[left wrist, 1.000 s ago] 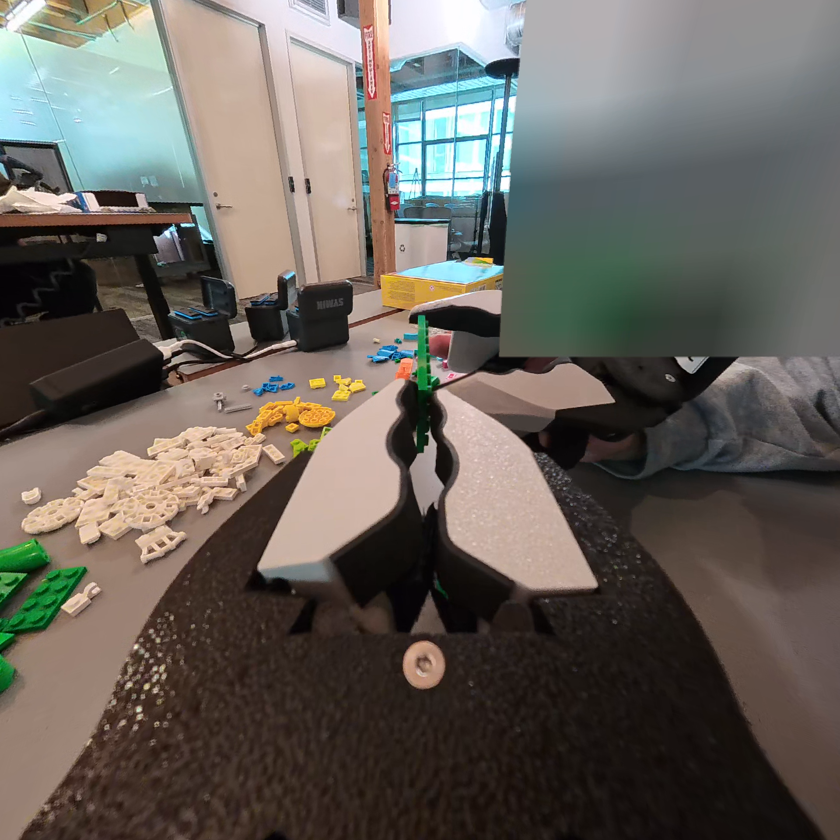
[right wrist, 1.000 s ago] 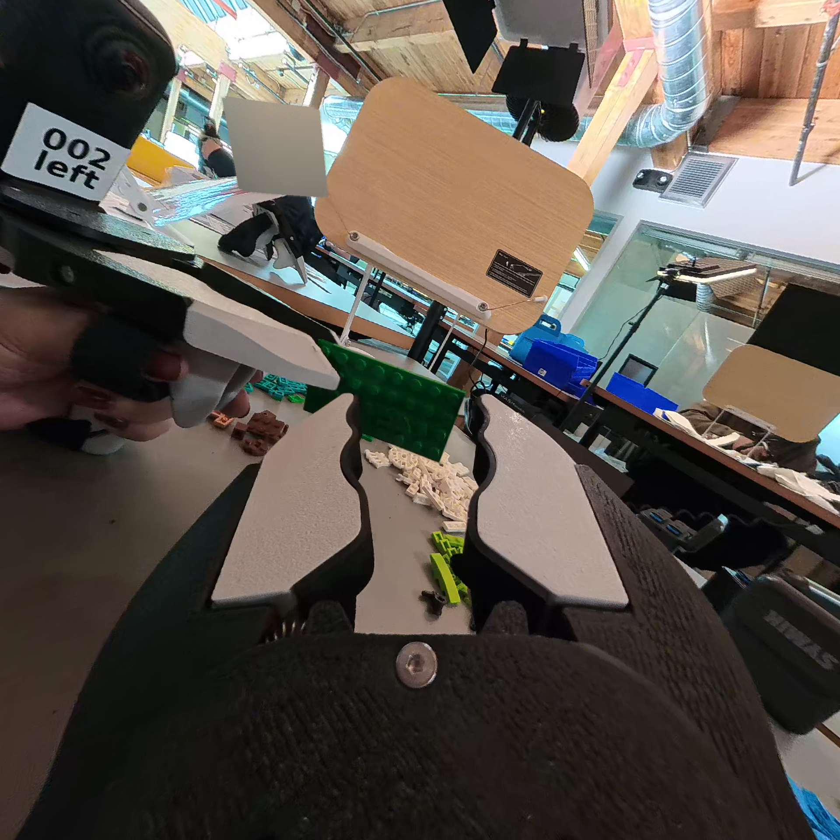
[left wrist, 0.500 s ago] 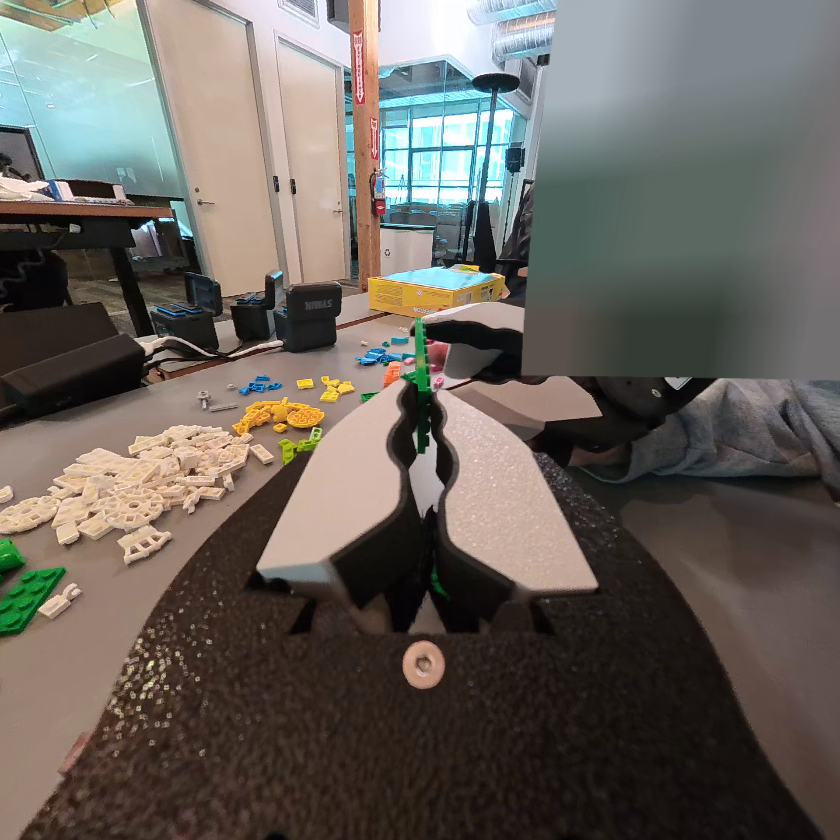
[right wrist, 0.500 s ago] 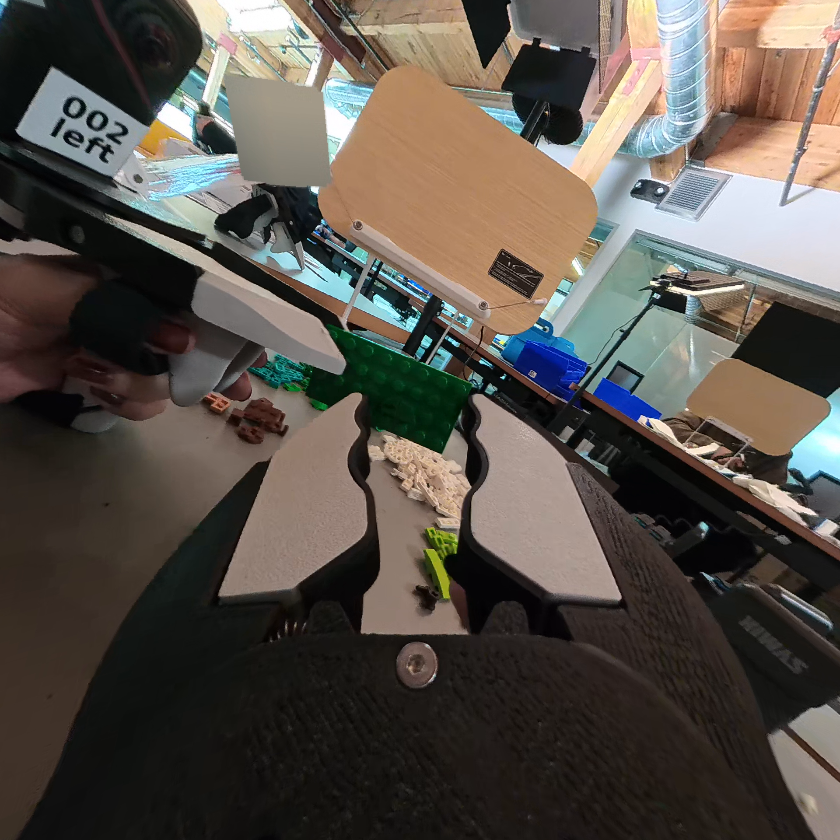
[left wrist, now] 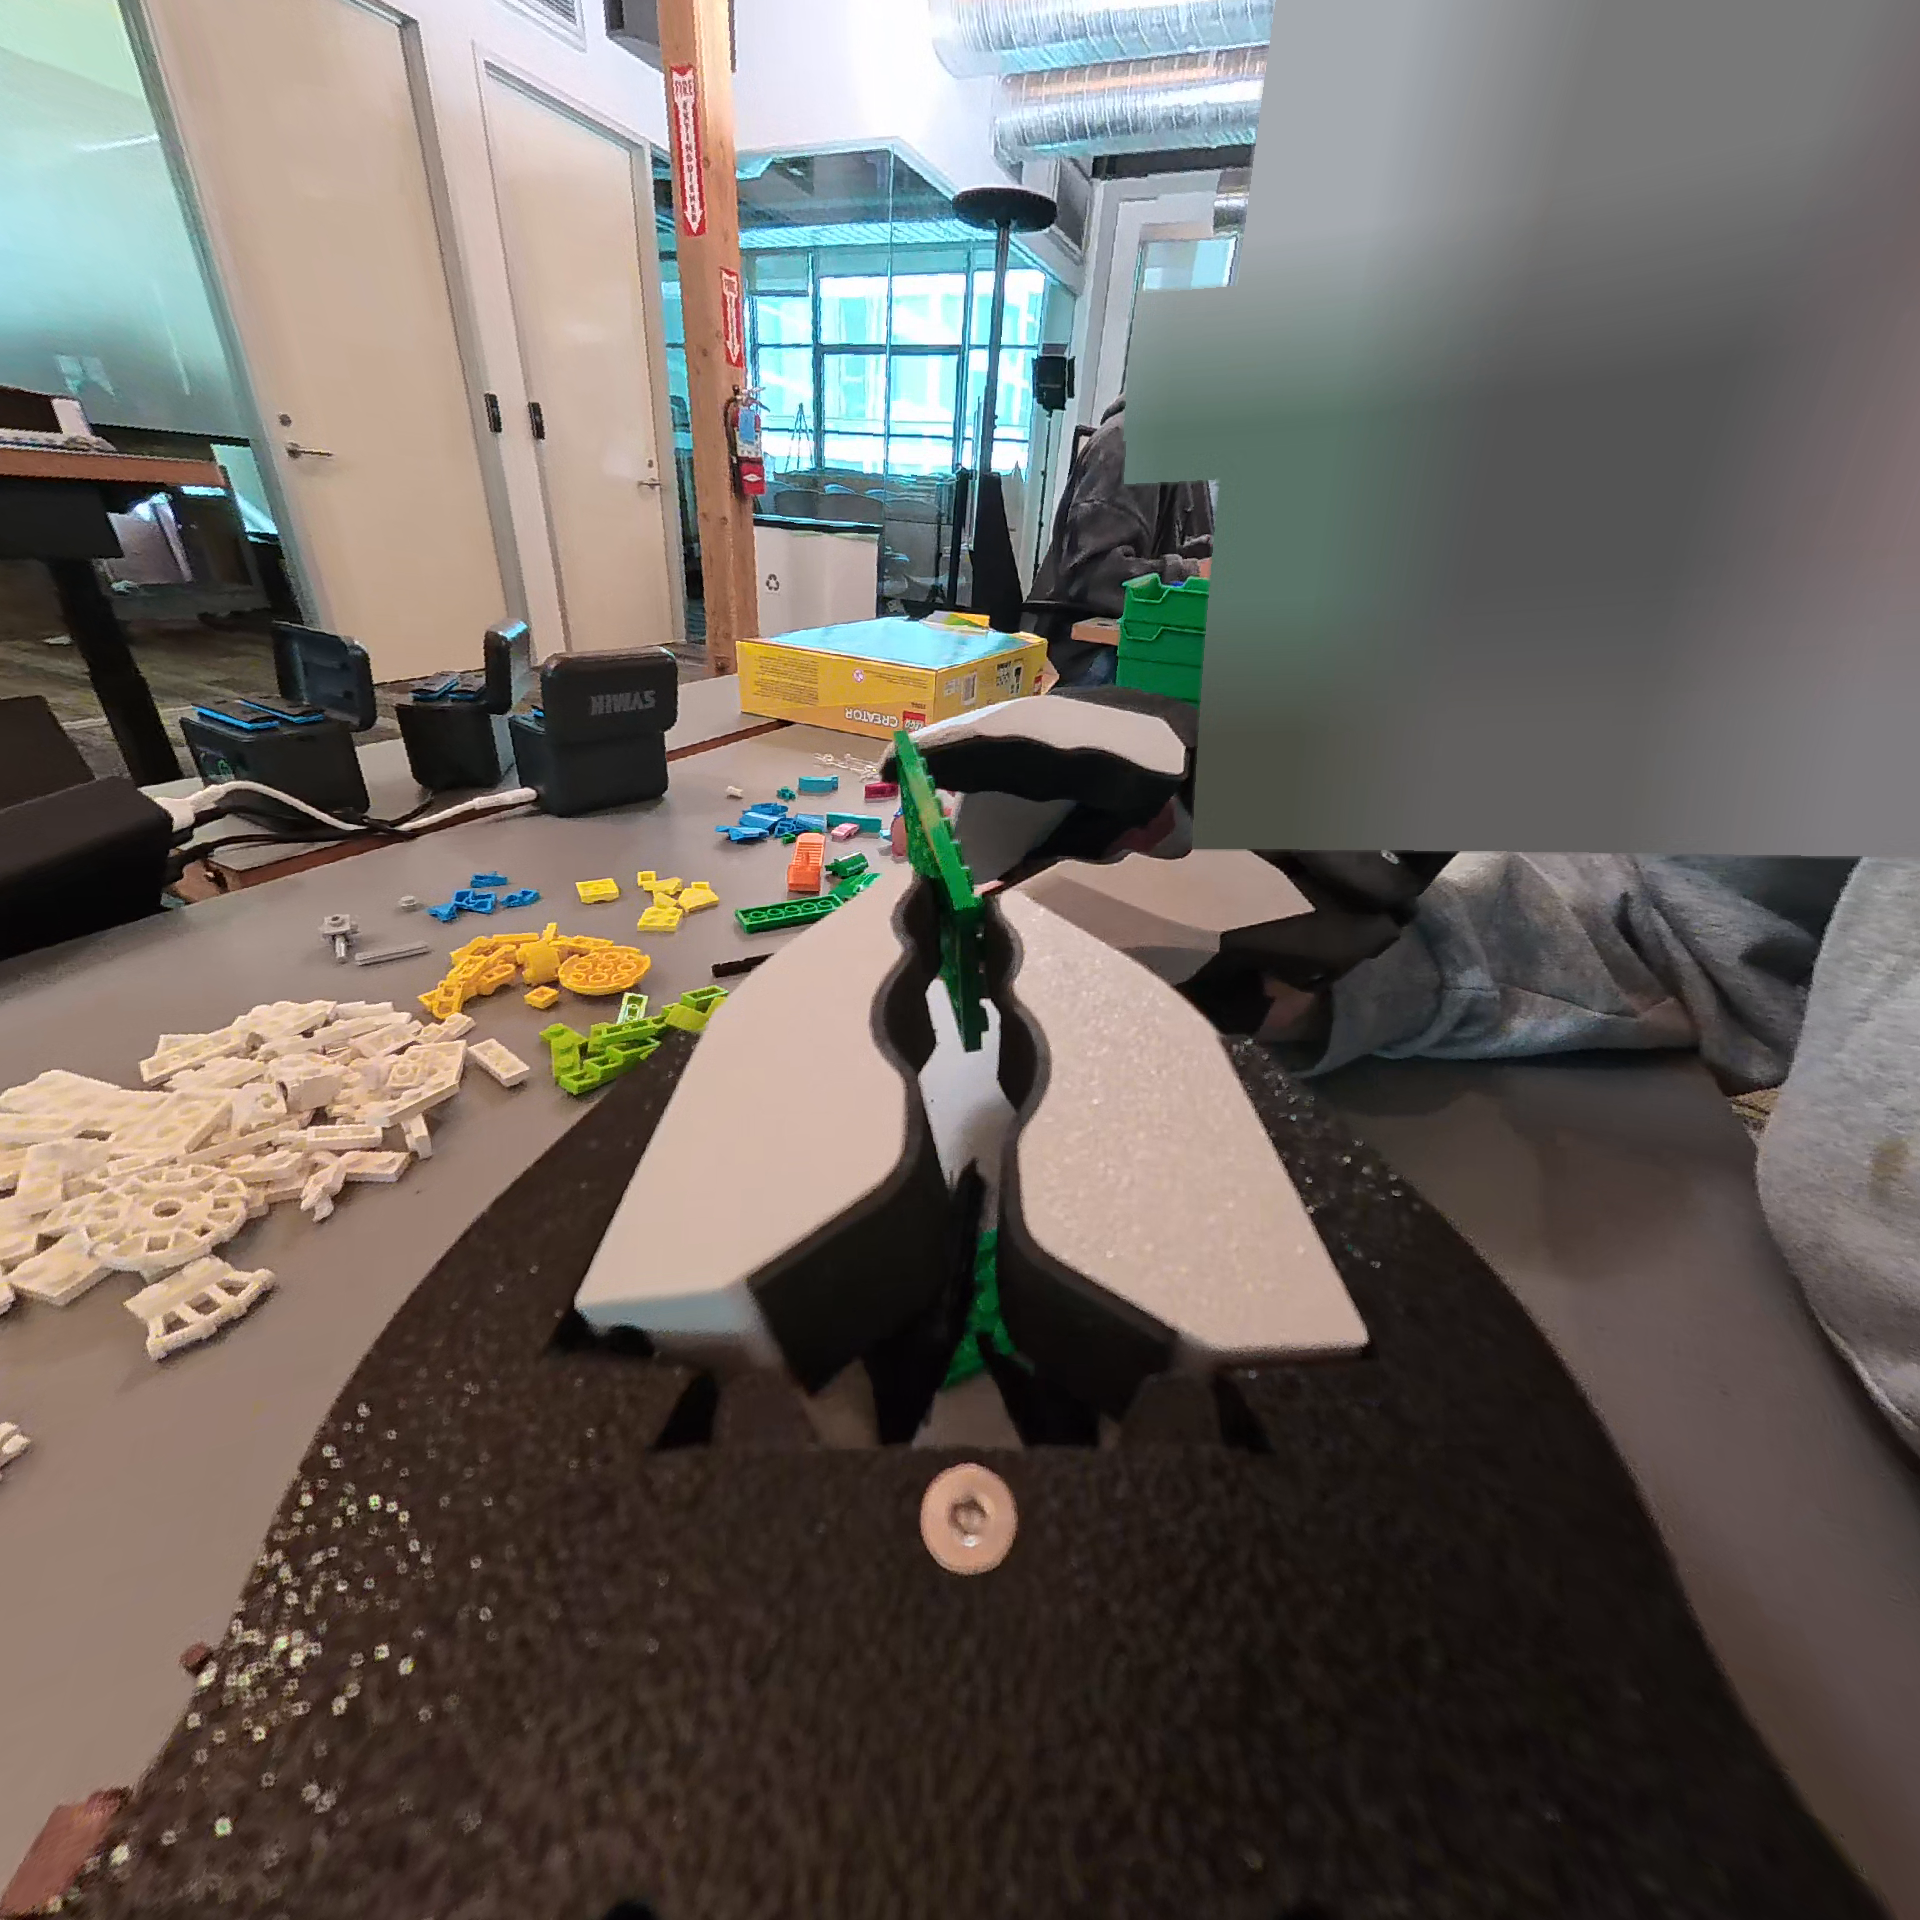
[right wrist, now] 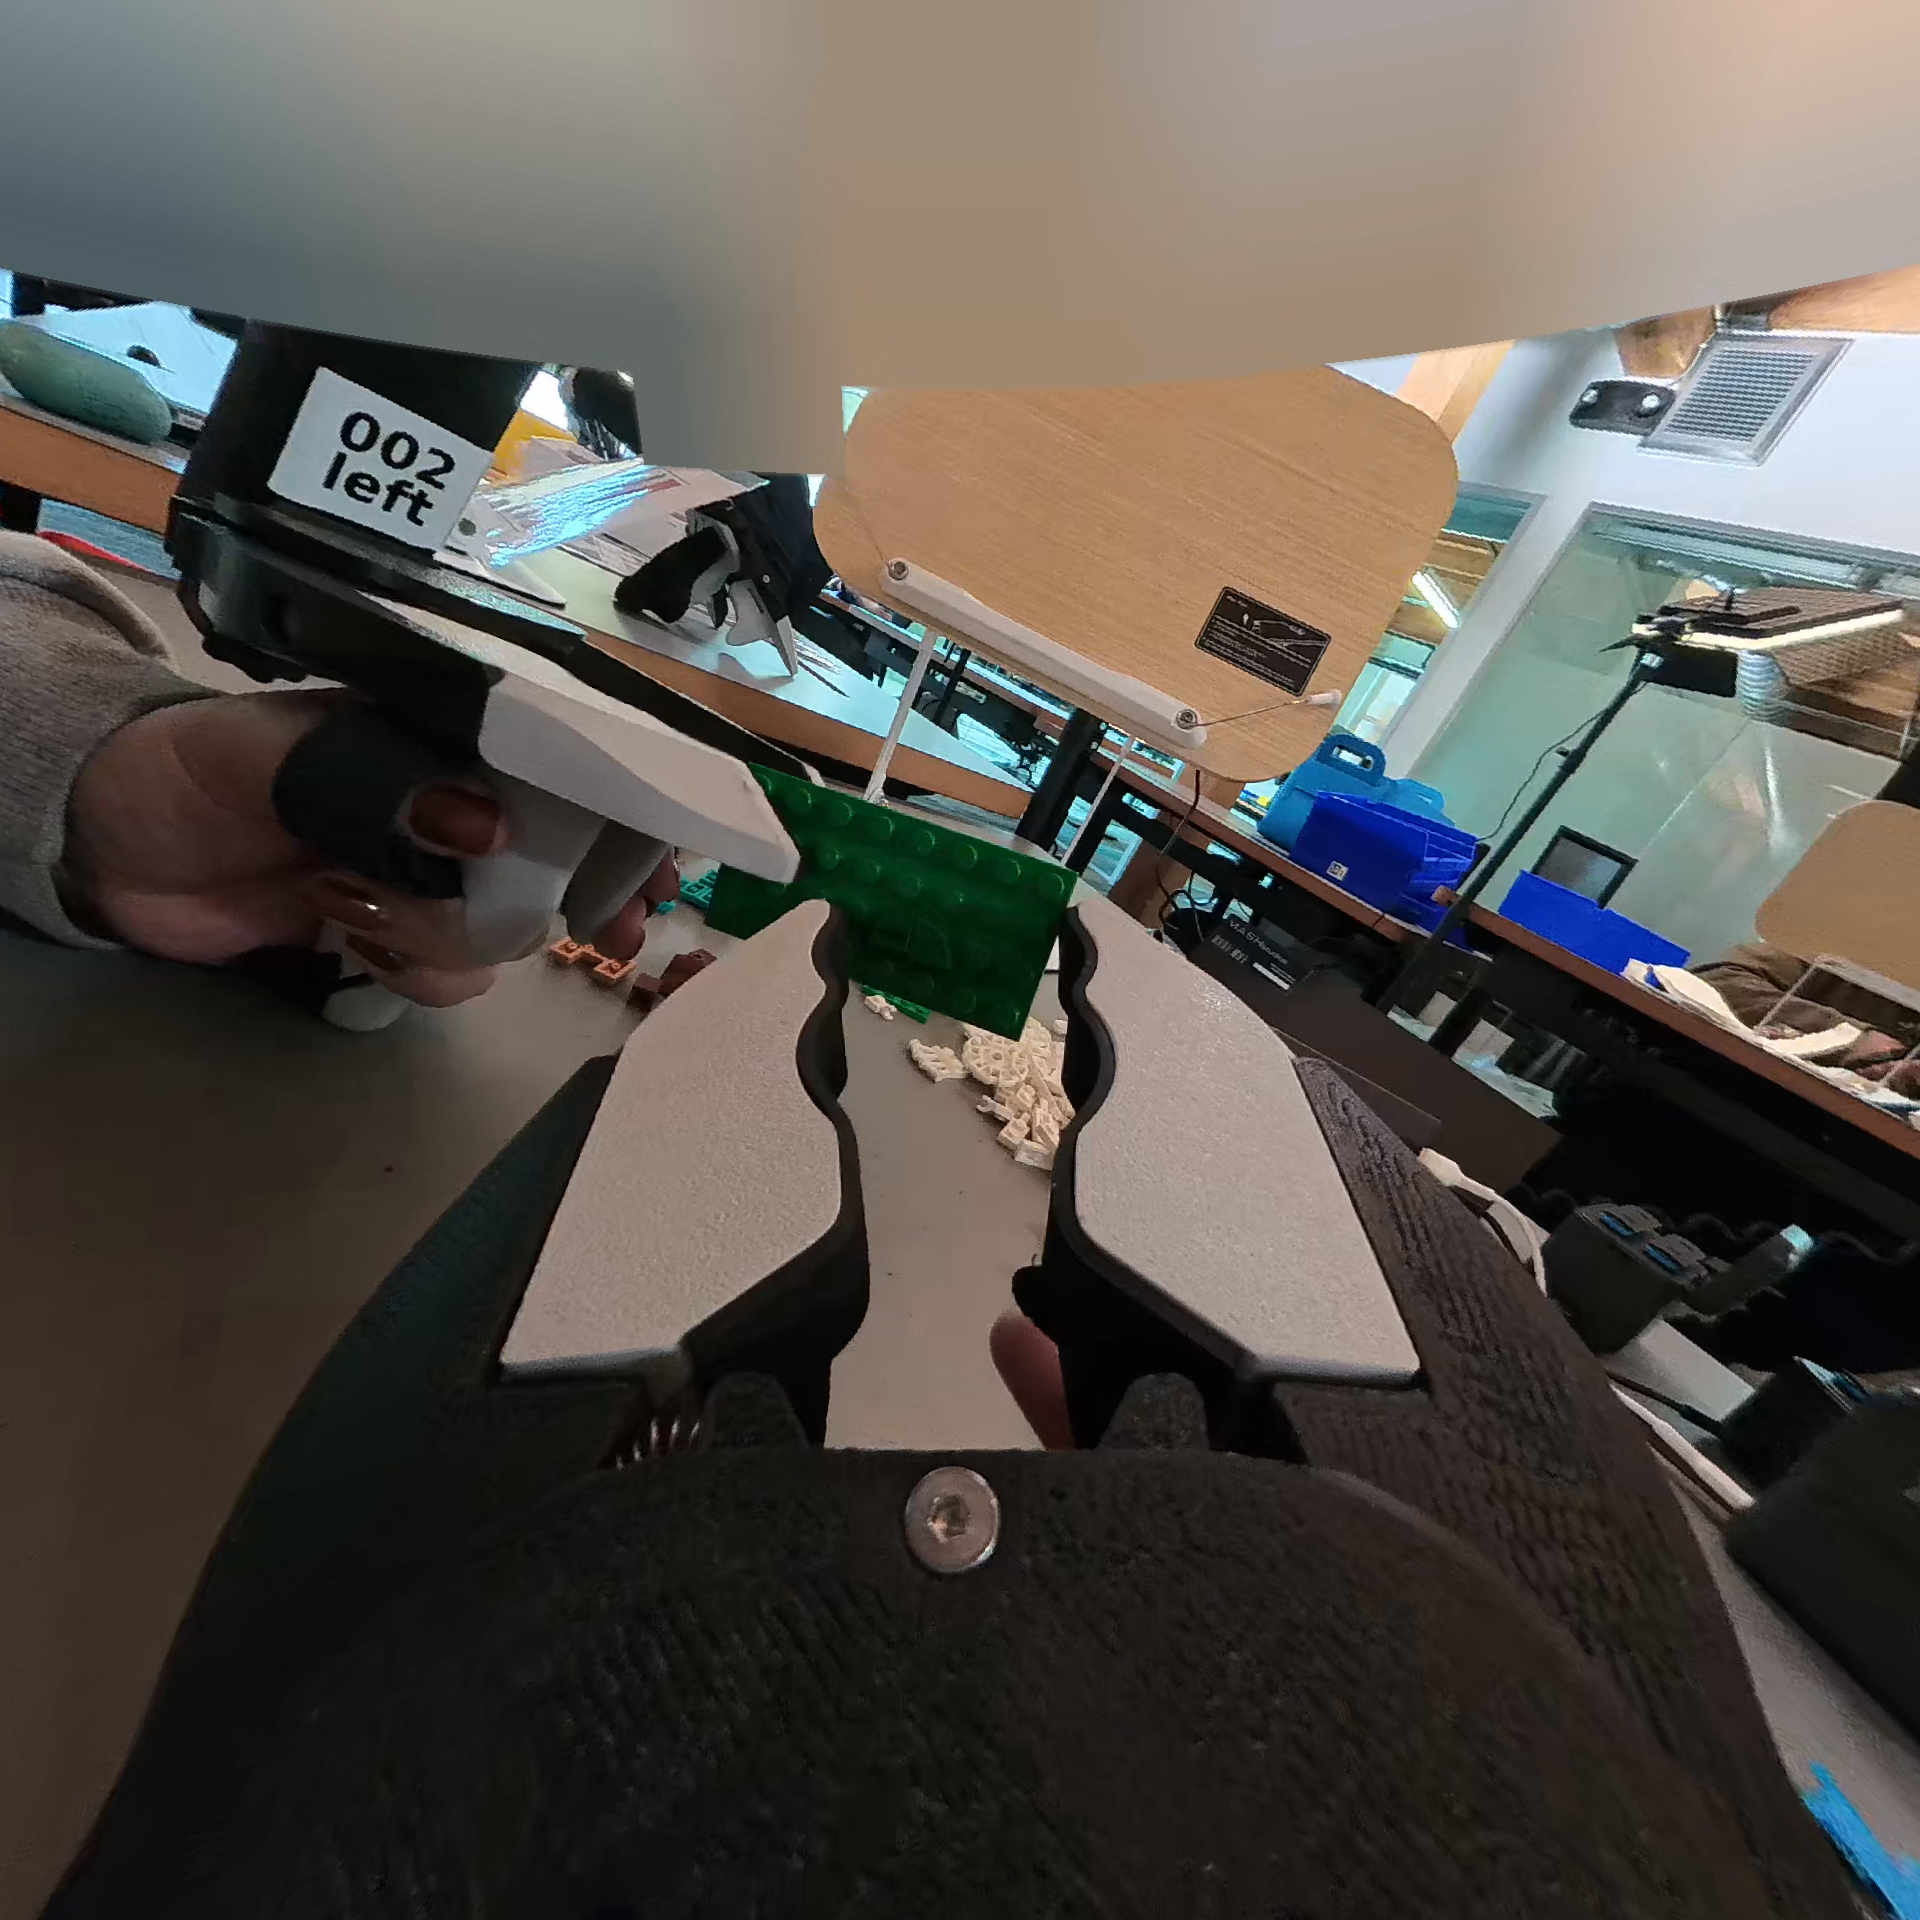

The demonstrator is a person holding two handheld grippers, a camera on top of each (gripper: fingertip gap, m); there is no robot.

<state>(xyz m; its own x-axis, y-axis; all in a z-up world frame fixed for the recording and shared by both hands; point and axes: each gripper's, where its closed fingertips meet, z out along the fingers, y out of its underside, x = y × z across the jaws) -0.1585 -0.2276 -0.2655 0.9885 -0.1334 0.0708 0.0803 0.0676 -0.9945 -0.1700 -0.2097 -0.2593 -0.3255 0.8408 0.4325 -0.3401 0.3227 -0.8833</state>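
A green studded plate [left wrist: 940, 883] stands on edge above the grey table [left wrist: 312, 1403]. My left gripper [left wrist: 951, 920] has it between its fingertips. Its jaws stand a little apart: the plate leans on the right pad with a dark gap on the left, so it is not clamped. The right gripper's fingers [left wrist: 1049, 743] reach in from the right, above and below the plate. In the right wrist view my right gripper [right wrist: 945, 925] is shut across the width of the plate [right wrist: 935, 894]. The left gripper's finger [right wrist: 644, 790] overlaps the plate's near corner.
Loose pieces lie on the table: a white pile [left wrist: 208, 1122], yellow [left wrist: 540, 966], lime [left wrist: 623, 1039], blue [left wrist: 478, 899], brown [right wrist: 665, 977]. A yellow box [left wrist: 883, 675] and black chargers [left wrist: 603, 743] stand at the back. A grey sleeve [left wrist: 1558, 966] rests at the right. Left and right tips are no more than a few centimetres apart.
My right jaws closed on the plate's edges about a second ago and have held since. My left jaws have just eased apart, and the plate now leans tilted between them.
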